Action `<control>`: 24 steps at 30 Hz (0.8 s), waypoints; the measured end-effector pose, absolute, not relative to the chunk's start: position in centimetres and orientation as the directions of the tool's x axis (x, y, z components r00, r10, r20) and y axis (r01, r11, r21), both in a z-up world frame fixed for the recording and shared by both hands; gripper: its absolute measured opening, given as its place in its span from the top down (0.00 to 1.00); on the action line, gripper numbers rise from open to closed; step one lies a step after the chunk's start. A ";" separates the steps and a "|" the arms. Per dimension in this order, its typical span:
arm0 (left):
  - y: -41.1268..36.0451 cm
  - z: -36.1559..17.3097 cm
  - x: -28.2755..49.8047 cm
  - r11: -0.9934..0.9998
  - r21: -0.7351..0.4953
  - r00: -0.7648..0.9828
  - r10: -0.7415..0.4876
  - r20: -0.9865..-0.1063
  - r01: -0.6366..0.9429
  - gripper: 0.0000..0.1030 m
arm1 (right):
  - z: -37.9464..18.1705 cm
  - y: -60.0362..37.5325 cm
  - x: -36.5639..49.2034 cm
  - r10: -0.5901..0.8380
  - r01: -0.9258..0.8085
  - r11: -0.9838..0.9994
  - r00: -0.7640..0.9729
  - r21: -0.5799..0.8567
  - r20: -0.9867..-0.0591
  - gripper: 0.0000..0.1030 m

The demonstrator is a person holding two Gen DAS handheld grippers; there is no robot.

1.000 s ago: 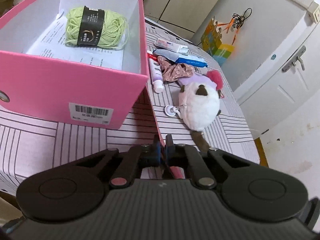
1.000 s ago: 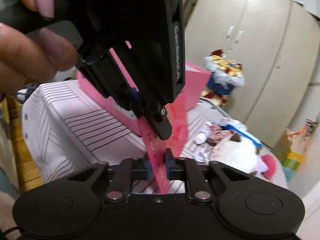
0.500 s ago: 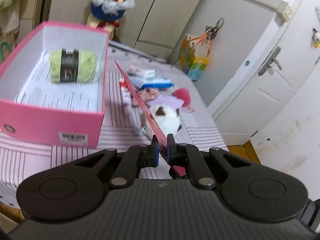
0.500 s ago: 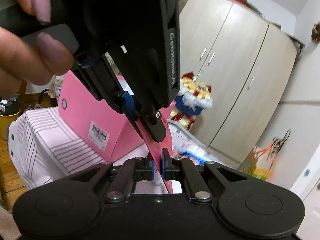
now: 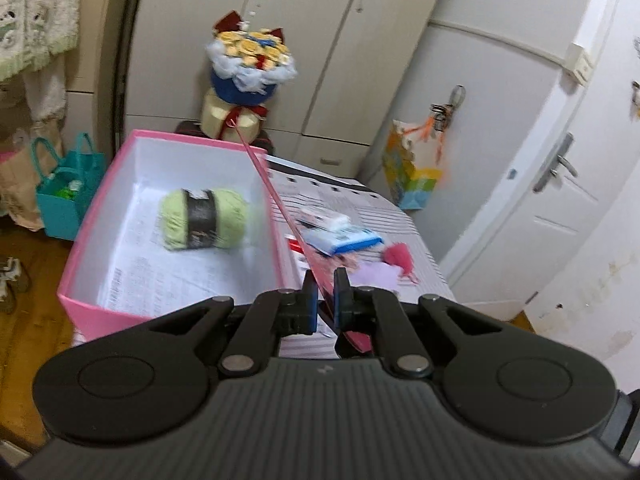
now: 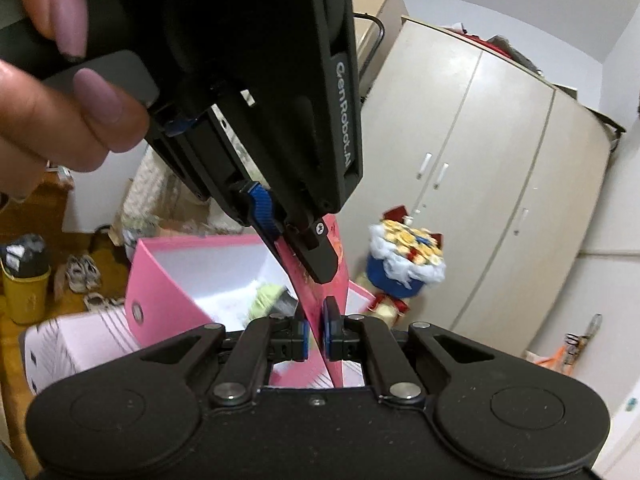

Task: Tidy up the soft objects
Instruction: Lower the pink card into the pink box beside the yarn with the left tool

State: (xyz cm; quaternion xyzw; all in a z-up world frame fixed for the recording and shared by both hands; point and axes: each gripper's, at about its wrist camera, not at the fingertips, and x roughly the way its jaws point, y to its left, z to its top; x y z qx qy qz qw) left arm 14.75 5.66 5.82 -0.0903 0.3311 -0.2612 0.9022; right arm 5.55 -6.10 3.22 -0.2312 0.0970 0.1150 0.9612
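Note:
Both grippers are shut on a thin pink box lid (image 5: 280,204), held edge-on in the air above the table. My left gripper (image 5: 325,294) pinches its lower edge; it also shows in the right wrist view (image 6: 296,246), just above my right gripper (image 6: 315,334), which pinches the same lid (image 6: 334,258). The open pink box (image 5: 92,216) stands on the striped table (image 5: 360,196) with a green yarn ball (image 5: 202,219) inside, also seen in the right wrist view (image 6: 269,294). A pink-and-lilac soft toy (image 5: 390,264) lies right of the box, partly hidden by the gripper.
A blue-and-white packet (image 5: 348,238) and small tubes lie on the table beside the box. A bouquet (image 5: 250,64) stands behind the table before white wardrobes. A teal bag (image 5: 68,196) and shoes (image 6: 82,272) are on the wooden floor at left.
Both grippers have risen with the lid, so the box and table now sit lower and farther in view. The white plush toy has dropped out of sight behind the left gripper.

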 end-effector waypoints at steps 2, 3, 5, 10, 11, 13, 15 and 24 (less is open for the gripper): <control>6.6 6.3 15.9 0.862 -0.319 0.651 -0.506 -0.566 0.393 0.94 | 3.3 -5.0 7.1 0.203 -0.291 0.870 0.947 -0.399 -0.248 0.93; 7.1 6.5 16.6 0.871 -0.308 0.654 -0.491 -0.575 0.383 0.94 | 3.3 -4.6 7.8 0.215 -0.303 0.872 0.943 -0.384 -0.255 0.92; 8.0 6.7 18.1 0.887 -0.287 0.658 -0.462 -0.595 0.362 0.94 | 3.4 -3.7 9.6 0.240 -0.327 0.879 0.932 -0.347 -0.271 0.92; 9.8 6.6 21.8 0.906 -0.258 0.648 -0.421 -0.634 0.336 0.94 | 2.8 -2.0 13.4 0.278 -0.360 0.897 0.910 -0.256 -0.307 0.91; 10.1 6.5 22.8 0.908 -0.256 0.643 -0.417 -0.642 0.333 0.94 | 2.7 -1.8 14.0 0.281 -0.362 0.900 0.907 -0.241 -0.313 0.91; 10.4 6.3 24.1 0.913 -0.240 0.641 -0.403 -0.653 0.329 0.94 | 2.4 -1.5 15.2 0.285 -0.363 0.907 0.902 -0.213 -0.325 0.91; 10.6 5.9 25.5 0.918 -0.230 0.635 -0.391 -0.666 0.324 0.94 | 2.4 -1.3 16.6 0.288 -0.365 0.914 0.891 -0.178 -0.351 0.90; 10.8 3.0 30.1 0.912 -0.260 0.579 -0.403 -0.709 0.316 0.94 | 0.9 -1.0 21.3 0.285 -0.350 0.936 0.822 -0.042 -0.494 0.87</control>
